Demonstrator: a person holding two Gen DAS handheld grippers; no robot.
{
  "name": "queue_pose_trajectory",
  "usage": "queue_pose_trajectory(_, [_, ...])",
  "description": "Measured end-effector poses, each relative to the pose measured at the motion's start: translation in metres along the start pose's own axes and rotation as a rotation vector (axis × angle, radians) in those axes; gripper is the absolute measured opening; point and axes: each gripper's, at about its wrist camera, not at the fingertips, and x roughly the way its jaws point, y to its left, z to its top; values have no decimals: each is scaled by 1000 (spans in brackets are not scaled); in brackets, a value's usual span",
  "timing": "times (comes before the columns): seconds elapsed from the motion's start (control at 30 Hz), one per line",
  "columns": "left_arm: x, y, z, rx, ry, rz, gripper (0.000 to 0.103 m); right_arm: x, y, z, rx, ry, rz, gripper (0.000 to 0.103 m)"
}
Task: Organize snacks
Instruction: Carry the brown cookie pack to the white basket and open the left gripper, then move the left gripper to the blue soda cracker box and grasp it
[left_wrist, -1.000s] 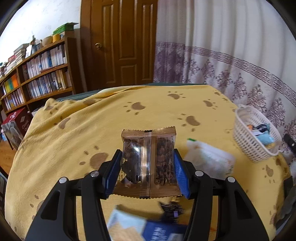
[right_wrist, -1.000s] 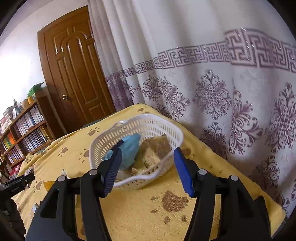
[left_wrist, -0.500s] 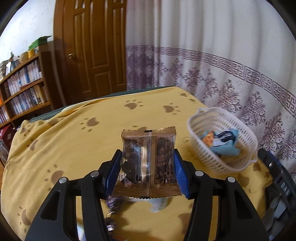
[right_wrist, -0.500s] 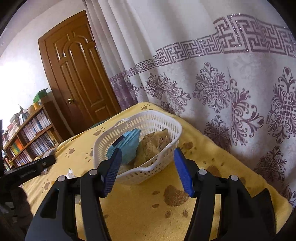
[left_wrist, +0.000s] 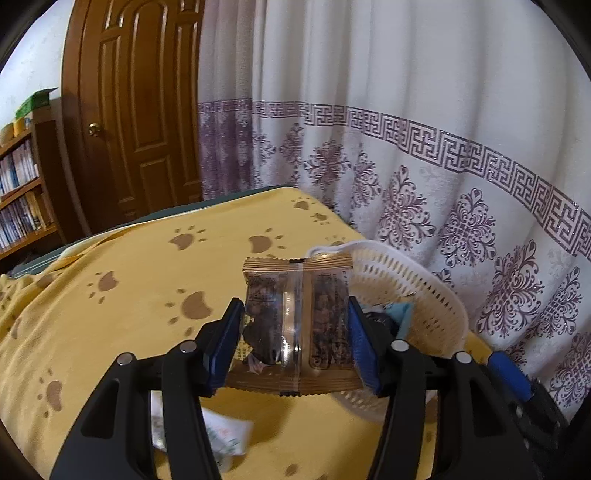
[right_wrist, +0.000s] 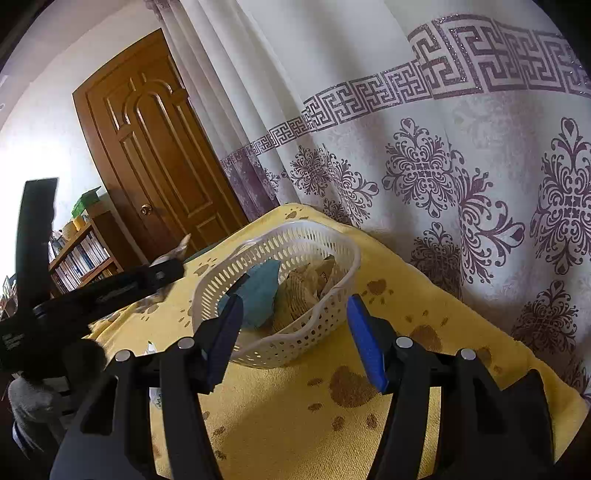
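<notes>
left wrist view: the left gripper (left_wrist: 295, 345) has the brown snack pack (left_wrist: 297, 326) between its pads, which have just been opening, beside the white basket (left_wrist: 424, 295). it should drop it over the middle.

right wrist view: the right gripper (right_wrist: 293, 339) waits half open and empty, near the basket.

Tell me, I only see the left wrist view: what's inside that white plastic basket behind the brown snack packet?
Observer: The right wrist view shows a teal packet and tan wrappers lying in the white slotted plastic basket.
Operator: Is the other gripper holding anything?
Observer: No. The right gripper is open and empty, at the basket's near rim.
Operator: Is my packet over the basket?
Observer: Apparently not. The left gripper, jaws just opening with the brown clear-windowed snack packet between them, looks beside the basket's left rim.
</notes>
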Motion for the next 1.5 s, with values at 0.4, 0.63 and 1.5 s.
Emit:
queue_pose_trajectory(0.4, [3,14,-5,-73,-13,-23,75,-1,3,-3,-14,2,-18,61])
queue_pose_trajectory(0.63, [-12,38,-9,-114,-20,31,75,-1,6,-4,-26,-5,-9,60])
queue_pose_trajectory(1.5, [-109,131,-61,-258,-45,241,85,0,34,-17,-147,0,82,68])
